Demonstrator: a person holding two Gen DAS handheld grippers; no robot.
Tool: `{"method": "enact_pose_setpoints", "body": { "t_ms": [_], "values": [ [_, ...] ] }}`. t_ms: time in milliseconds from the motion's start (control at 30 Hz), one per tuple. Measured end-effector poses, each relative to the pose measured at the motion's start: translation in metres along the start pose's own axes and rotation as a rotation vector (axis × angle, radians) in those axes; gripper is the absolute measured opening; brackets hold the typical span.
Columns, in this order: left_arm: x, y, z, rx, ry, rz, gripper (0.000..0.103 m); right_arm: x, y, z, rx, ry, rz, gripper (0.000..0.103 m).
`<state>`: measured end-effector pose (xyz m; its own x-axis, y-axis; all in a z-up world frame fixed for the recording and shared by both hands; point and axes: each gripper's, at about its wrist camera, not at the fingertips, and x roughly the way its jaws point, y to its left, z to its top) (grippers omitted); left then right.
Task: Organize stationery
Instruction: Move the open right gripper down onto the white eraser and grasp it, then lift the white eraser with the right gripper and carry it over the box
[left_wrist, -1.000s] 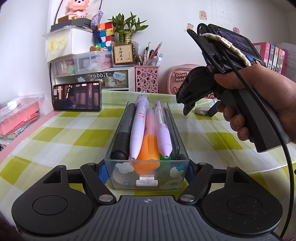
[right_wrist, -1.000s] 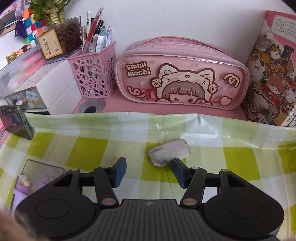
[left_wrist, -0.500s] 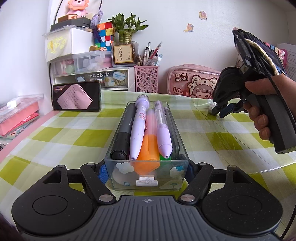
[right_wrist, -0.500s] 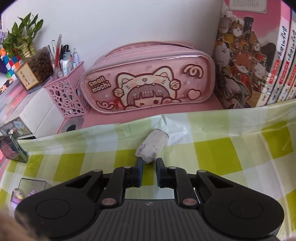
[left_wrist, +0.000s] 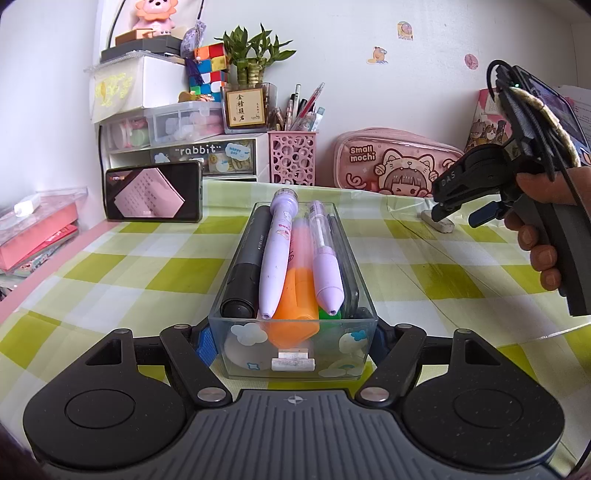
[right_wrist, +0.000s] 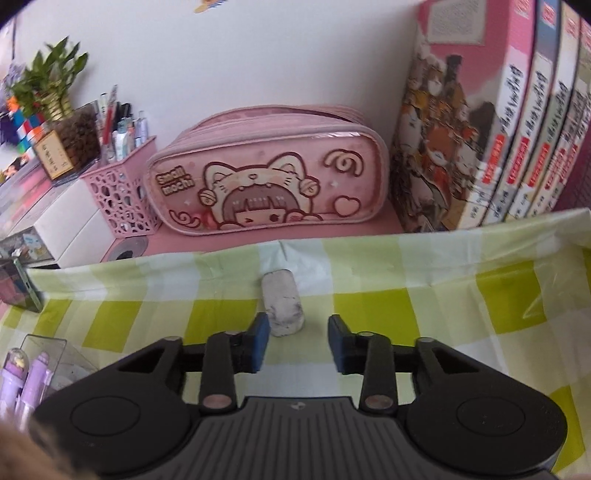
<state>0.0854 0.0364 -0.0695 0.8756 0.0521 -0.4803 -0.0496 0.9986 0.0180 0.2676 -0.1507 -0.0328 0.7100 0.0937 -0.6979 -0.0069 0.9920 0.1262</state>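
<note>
Green-and-white checked cloth (right_wrist: 388, 325) covers the desk. On it, near its back edge, a smudged white oblong eraser (right_wrist: 282, 308) lies flat with its near end between the blue pads of the right gripper (right_wrist: 298, 341); the jaws have just been opening and stand apart, the left pad just beside the eraser. Behind it a pink cat-print pencil case (right_wrist: 266, 177) is set against the wall, with upright books (right_wrist: 491, 122) alongside. Well apart, a clear rectangular plastic box (left_wrist: 293, 347) of pens and markers is clamped by the left gripper (left_wrist: 293, 341).
</note>
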Motion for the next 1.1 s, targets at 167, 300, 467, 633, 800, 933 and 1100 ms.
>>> {"method": "enact_pose_setpoints", "body": {
  "t_ms": [167,300,467,633,800,933,1100],
  "values": [
    [0.0,0.0,0.0,0.0,0.0,0.0,0.073,0.014,0.013,-0.006,-0.082,-0.006,-0.058,0.039],
    [0.0,0.0,0.0,-0.001,0.0,0.0,0.073,-0.005,0.004,-0.002,-0.002,-0.062,-0.023,0.037],
    [0.0,0.0,0.0,0.0,0.0,0.0,0.073,-0.019,0.005,0.008,0.021,-0.065,0.053,0.037],
    [0.0,0.0,0.0,0.0,0.0,0.001,0.073,-0.022,0.008,0.001,0.037,-0.041,0.07,0.037],
    [0.0,0.0,0.0,0.0,0.0,0.001,0.073,-0.036,0.005,-0.008,0.078,-0.045,0.096,0.037],
    [0.0,0.0,0.0,0.0,0.0,0.001,0.073,-0.052,0.006,-0.014,0.1,-0.06,0.125,0.037],
    [0.001,0.0,0.0,0.001,0.0,0.001,0.073,-0.07,0.015,-0.015,0.086,-0.085,0.168,0.037]
  ]
}}
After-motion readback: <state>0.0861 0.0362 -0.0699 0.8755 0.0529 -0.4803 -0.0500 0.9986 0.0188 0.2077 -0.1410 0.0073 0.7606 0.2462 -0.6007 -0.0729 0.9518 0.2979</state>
